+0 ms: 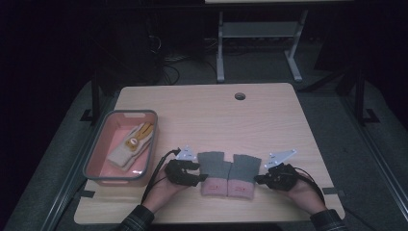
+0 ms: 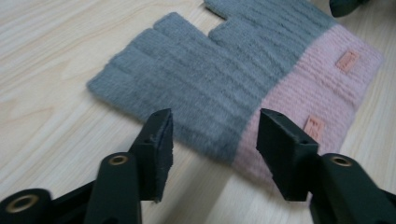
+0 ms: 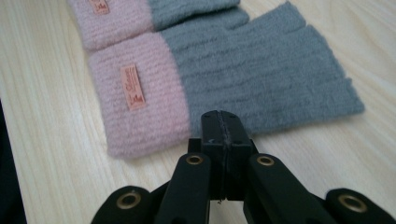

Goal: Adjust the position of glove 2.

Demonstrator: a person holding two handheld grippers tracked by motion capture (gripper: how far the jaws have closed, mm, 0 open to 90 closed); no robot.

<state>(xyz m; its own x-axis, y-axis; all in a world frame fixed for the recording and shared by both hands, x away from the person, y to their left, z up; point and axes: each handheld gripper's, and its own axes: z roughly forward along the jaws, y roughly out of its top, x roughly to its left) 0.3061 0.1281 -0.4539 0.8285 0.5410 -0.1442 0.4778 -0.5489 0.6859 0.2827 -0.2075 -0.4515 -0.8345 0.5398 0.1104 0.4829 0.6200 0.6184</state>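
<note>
The left gripper (image 2: 212,140) stands half-spread, its jaws straddling the near edge of the left glove (image 2: 233,79) without pinching it. The right gripper (image 3: 223,135) is clenched empty, just beside the right glove (image 3: 224,79).

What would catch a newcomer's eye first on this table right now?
Two grey and pink gloves lie side by side at the near edge of the table, with the left gripper and the right gripper flanking them. At the left stands a pink bin holding a beige glove.
</note>
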